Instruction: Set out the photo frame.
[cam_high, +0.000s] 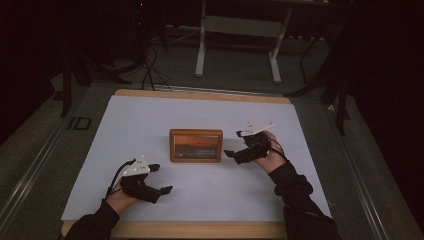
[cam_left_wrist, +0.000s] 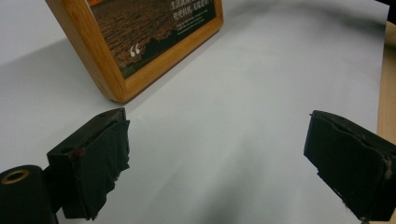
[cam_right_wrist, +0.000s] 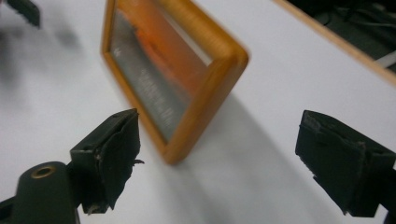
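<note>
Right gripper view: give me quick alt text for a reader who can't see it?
A wooden picture frame stands on the white table, tilted across the view. The right tongs sit open in front of it, black jaws wide apart with nothing between them, not touching the frame.

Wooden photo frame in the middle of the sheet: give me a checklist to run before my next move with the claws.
1. Wooden photo frame standing upright on the white sheet: ok.
2. Right claw open, jaws spread wide, nothing between them: ok.
3. Right claw clear of the frame's right edge: ok, a gap shows in the high view.
4. Left claw open and holding nothing: ok.
5. Left claw apart from the frame, which lies ahead of its jaws: ok.
6. Frame's rear support properly set: cannot tell, the back is hidden.
</note>
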